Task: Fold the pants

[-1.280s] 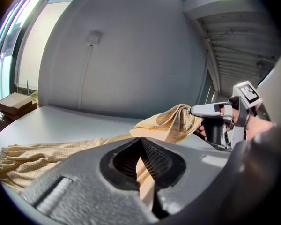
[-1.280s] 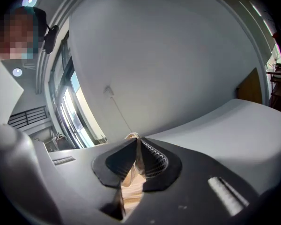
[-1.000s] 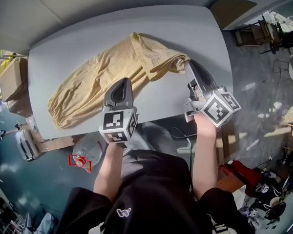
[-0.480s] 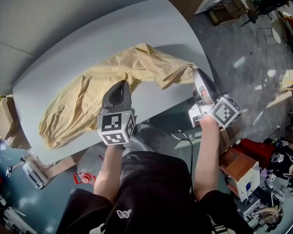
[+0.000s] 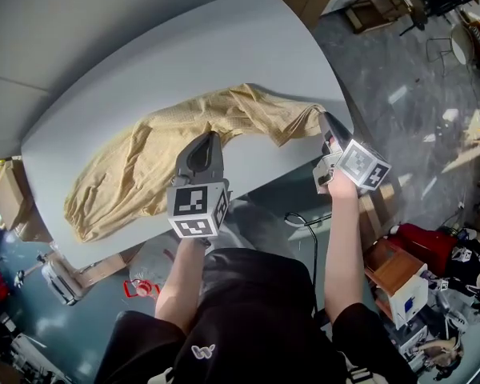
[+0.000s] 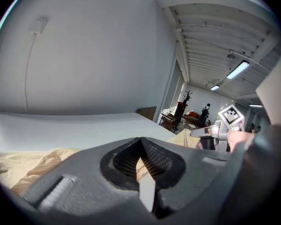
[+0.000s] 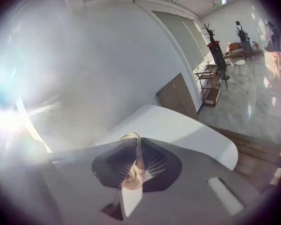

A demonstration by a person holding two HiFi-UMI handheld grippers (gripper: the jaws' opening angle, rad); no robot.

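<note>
Our right gripper (image 5: 325, 118) pinched the pants (image 5: 136, 170) at the table's (image 5: 184, 54) right edge. Our left gripper (image 5: 210, 136) pinched their near edge, and open tabletop stretched above.

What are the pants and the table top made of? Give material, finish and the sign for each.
The pants look like thin woven cotton or linen, pale yellow and matte: they crumple into soft folds. The table top is probably laminate or painted board, light grey and smooth: flat, uniform, no grain visible.
</note>
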